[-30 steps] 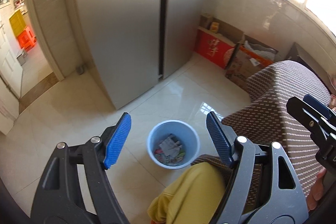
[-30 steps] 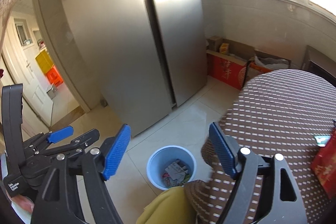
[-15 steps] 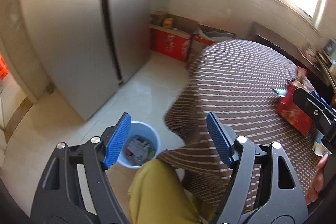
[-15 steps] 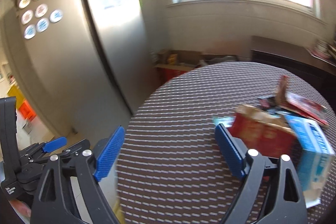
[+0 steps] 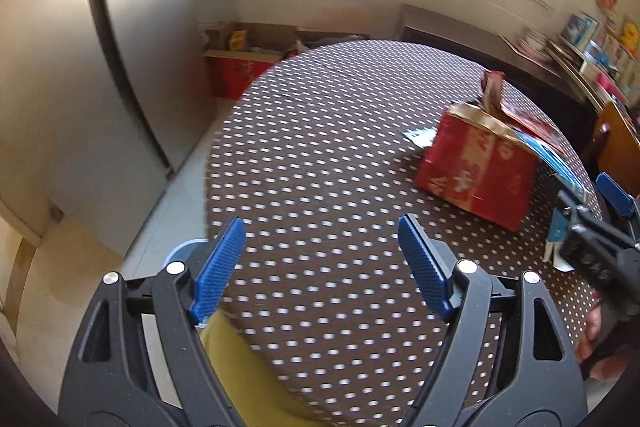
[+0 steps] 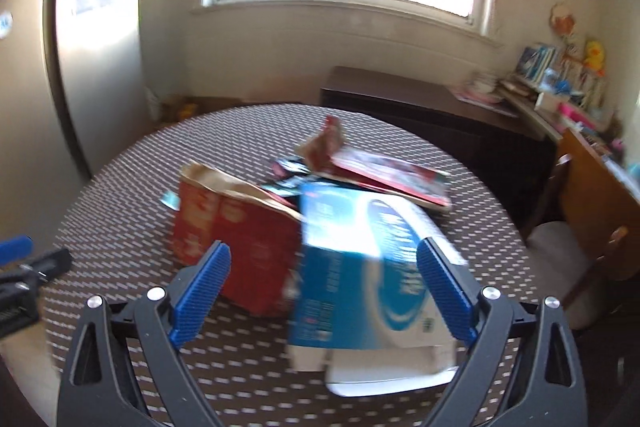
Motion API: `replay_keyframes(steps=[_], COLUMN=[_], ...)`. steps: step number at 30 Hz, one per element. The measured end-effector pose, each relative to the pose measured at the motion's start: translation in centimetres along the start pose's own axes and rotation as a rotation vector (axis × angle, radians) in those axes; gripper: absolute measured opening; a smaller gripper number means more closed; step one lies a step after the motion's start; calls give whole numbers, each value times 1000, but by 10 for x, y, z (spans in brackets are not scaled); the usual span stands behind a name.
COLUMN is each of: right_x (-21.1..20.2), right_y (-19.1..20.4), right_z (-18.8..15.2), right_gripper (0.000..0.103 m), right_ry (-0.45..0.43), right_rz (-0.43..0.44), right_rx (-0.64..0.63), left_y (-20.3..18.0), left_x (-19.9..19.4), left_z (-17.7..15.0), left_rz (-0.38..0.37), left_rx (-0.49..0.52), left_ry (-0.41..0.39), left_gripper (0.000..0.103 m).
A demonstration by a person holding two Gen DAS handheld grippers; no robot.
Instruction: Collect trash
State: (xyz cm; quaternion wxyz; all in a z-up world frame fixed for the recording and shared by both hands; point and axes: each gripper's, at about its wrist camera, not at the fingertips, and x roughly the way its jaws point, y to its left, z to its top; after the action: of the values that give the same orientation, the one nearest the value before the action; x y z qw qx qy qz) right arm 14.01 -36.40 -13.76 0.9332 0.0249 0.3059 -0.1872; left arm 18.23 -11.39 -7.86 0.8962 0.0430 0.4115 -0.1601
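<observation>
A pile of trash lies on the round, brown dotted table [image 5: 320,131]. It holds a torn red box [image 6: 240,239] [image 5: 476,167], a blue-and-white carton [image 6: 360,267], a flat red packet [image 6: 392,179] and a crumpled wrapper [image 6: 326,143]. My right gripper [image 6: 324,247] is opening. The blue carton shows in the gap between its jaws, and the pads are not pressing on it. My left gripper [image 5: 320,223] is also opening, over bare tablecloth, with nothing between its jaws. Behind its left finger only the rim of the blue bin [image 5: 180,253] shows, on the floor.
A steel fridge [image 5: 100,67] stands left of the table, with cardboard boxes [image 5: 240,67] on the floor beside it. A dark sideboard [image 6: 420,107], a cluttered shelf [image 6: 560,75] and a wooden chair [image 6: 560,247] lie beyond the table. The person's yellow trouser leg [image 5: 240,367] is below.
Both views have swung from the floor and the blue bin up and right onto the table. The trash pile has come close to the right gripper, whose jaws have widened.
</observation>
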Motion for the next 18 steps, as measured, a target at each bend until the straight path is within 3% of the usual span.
replay_keyframes(steps=[7, 9, 11, 13, 18], right_x=[41, 49, 55, 56, 34], right_y=[-12, -14, -20, -26, -58], right_z=[-10, -9, -8, -7, 5], right_gripper=[92, 90, 59, 41, 15], right_ry=[78, 94, 112, 105, -2], right_rz=[-185, -186, -192, -231, -150], right_rx=[-49, -32, -19, 0, 94], left_y=[-21, -22, -24, -25, -32], left_x=[9, 12, 15, 17, 23], left_z=[-5, -7, -7, -7, -1], left_rz=[-25, -29, -34, -42, -84], left_rx=[49, 53, 54, 54, 61], left_ry=[32, 42, 53, 57, 67], left_gripper=[78, 78, 78, 78, 84])
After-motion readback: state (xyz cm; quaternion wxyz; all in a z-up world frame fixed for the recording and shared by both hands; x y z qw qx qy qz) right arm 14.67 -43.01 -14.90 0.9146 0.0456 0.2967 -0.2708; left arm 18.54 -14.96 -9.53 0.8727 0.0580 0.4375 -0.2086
